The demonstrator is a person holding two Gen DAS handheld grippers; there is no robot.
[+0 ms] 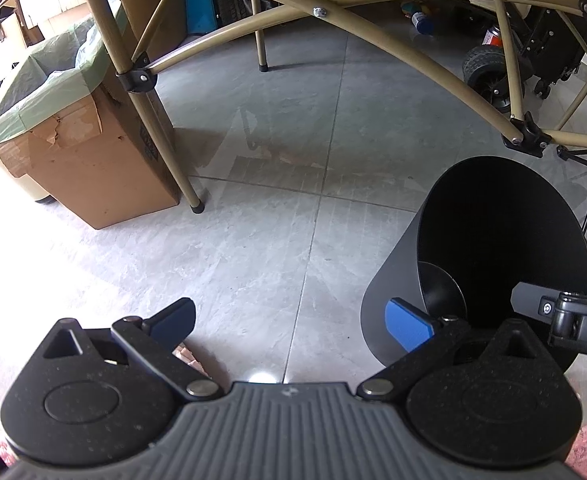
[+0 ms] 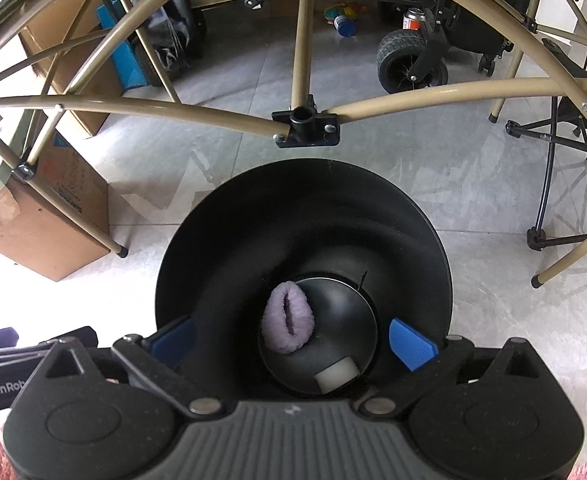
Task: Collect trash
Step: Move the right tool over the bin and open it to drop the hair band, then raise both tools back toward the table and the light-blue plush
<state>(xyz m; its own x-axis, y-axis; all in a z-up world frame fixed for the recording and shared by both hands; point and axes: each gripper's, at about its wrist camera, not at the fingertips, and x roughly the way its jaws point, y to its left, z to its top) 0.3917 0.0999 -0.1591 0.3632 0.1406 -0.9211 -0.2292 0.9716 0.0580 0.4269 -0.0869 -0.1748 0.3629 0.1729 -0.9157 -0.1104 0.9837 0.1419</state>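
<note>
Jaws spread wide, we hold the right gripper (image 2: pixel 293 340) above the black bin (image 2: pixel 173 264), nothing between them, the purple fuzzy piece (image 2: pixel 289 316) lying below since this is where trash goes

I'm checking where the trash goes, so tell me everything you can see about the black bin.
The black bin is a round, smooth, matte container, metal or plastic by its look, wider at its open rim than at its base. It stands upright on the grey tiled floor, in front of tan frame legs. On its bottom lie a fuzzy purple item and a small white piece. The right gripper hangs above its mouth, jaws wide, touching nothing.
</note>
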